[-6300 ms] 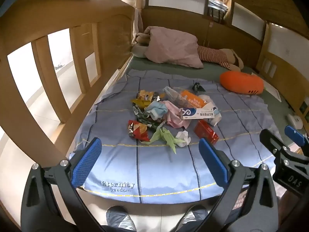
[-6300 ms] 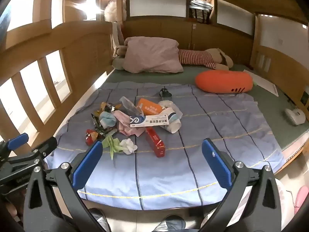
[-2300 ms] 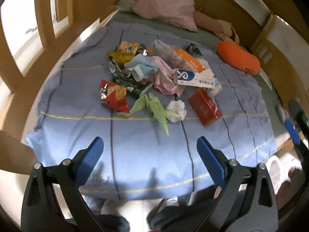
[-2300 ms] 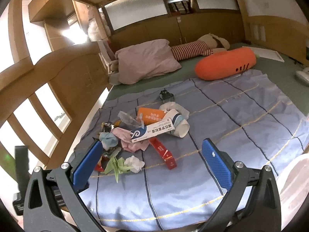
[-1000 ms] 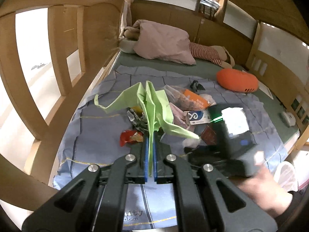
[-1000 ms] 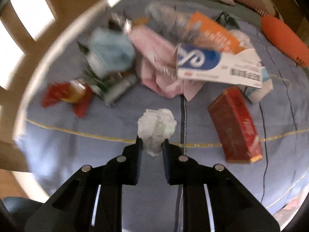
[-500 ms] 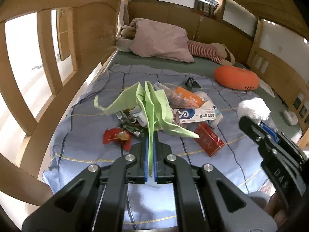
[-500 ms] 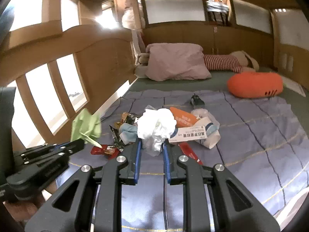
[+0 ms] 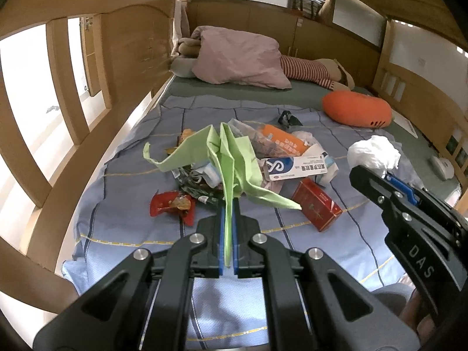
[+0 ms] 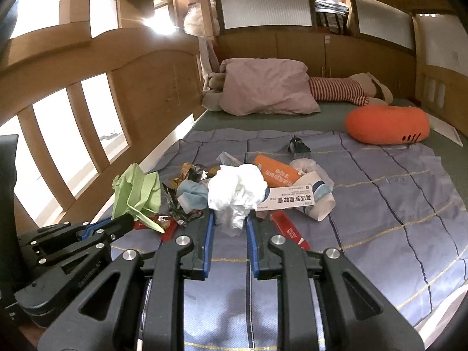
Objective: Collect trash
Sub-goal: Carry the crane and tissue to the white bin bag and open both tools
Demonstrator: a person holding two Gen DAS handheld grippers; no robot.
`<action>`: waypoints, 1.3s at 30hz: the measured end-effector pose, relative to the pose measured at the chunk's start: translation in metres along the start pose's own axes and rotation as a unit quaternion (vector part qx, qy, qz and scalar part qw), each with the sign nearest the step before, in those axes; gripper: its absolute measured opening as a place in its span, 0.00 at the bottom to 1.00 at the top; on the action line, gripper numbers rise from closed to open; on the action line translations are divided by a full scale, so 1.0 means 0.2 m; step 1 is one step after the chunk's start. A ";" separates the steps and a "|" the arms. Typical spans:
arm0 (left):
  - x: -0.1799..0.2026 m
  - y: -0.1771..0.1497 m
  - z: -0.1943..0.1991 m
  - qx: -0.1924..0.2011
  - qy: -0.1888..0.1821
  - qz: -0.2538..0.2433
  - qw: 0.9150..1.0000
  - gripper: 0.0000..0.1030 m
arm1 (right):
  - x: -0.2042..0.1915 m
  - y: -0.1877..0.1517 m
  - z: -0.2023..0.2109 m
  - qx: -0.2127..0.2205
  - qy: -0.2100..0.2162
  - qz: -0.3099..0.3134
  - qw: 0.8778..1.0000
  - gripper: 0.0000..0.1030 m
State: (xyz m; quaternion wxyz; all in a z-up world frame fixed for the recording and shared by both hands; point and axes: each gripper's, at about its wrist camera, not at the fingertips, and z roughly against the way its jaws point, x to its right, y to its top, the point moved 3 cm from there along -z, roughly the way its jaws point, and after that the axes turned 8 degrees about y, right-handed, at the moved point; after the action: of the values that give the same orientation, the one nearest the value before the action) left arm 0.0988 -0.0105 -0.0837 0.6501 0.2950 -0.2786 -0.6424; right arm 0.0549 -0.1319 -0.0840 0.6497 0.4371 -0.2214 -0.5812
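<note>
The left gripper (image 9: pixel 228 228) has its blue-padded fingers pressed flat on a creased sheet of green folded paper (image 9: pixel 225 158), which rises in sharp pleats and pointed flaps to the centre of the left wrist view. The right gripper (image 10: pixel 229 228) pinches a crumpled white tissue (image 10: pixel 235 193), a soft wrinkled ball bulging above its fingers at the centre of the right wrist view; both pieces are held up above the bed.

Below them, in the middle of each frame, loose trash lies on a blue striped blanket (image 10: pixel 395 204): a glossy red box (image 9: pixel 317 203), a long white carton with a blue logo (image 9: pixel 295 168), an orange packet (image 10: pixel 276 172), a crinkled red foil wrapper (image 9: pixel 172 204) and a pale blue face mask (image 10: pixel 190 194).

Toward the upper right lies a plump orange cushion (image 10: pixel 386 127); a mauve pillow (image 10: pixel 267 90) lies at upper centre.
</note>
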 end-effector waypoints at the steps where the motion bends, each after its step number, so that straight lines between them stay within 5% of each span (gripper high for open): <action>1: 0.01 0.00 0.00 0.000 0.000 -0.002 1.000 0.05 | 0.00 0.00 0.00 0.000 -0.001 0.000 1.000 0.20; 17: 0.03 0.00 0.00 0.006 -0.005 -0.005 1.000 0.05 | 0.03 0.01 0.03 0.017 0.014 -0.021 1.000 0.20; 21: 0.15 0.04 0.03 0.026 -0.038 -0.027 0.999 0.05 | 0.20 0.07 0.25 0.034 0.023 -0.057 0.998 0.20; 24: 0.36 0.04 0.11 0.025 -0.096 -0.065 0.993 0.04 | 0.36 0.07 0.50 0.036 0.012 -0.058 0.998 0.20; 26: 0.61 -0.02 0.22 0.014 -0.163 -0.104 0.981 0.04 | 0.52 0.02 0.72 0.034 -0.020 -0.057 0.998 0.20; 30: 1.15 -0.25 0.44 -0.033 -0.279 -0.204 0.938 0.05 | 0.82 -0.19 1.09 0.003 -0.085 -0.083 0.993 0.22; 34: 1.56 -0.55 0.53 -0.125 -0.353 -0.255 0.891 0.05 | 1.08 -0.50 1.36 -0.055 -0.153 -0.137 0.977 0.22; 36: 1.67 -0.65 0.52 -0.160 -0.361 -0.279 0.876 0.08 | 1.15 -0.63 1.39 -0.092 -0.171 -0.162 0.968 0.30; 37: 1.72 -0.71 0.50 -0.189 -0.358 -0.292 0.866 0.13 | 1.19 -0.70 1.38 -0.121 -0.171 -0.179 0.961 0.35; 39: 1.73 -0.74 0.46 -0.217 -0.349 -0.297 0.862 0.63 | 1.22 -0.77 1.36 -0.149 -0.171 -0.198 0.954 0.61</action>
State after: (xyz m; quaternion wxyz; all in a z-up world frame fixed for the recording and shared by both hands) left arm -0.0625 -0.3585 -0.1370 0.3357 -0.0284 -0.2402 -0.9104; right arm -0.1917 -0.4392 -0.1235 0.5315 0.2644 -0.1494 -0.7907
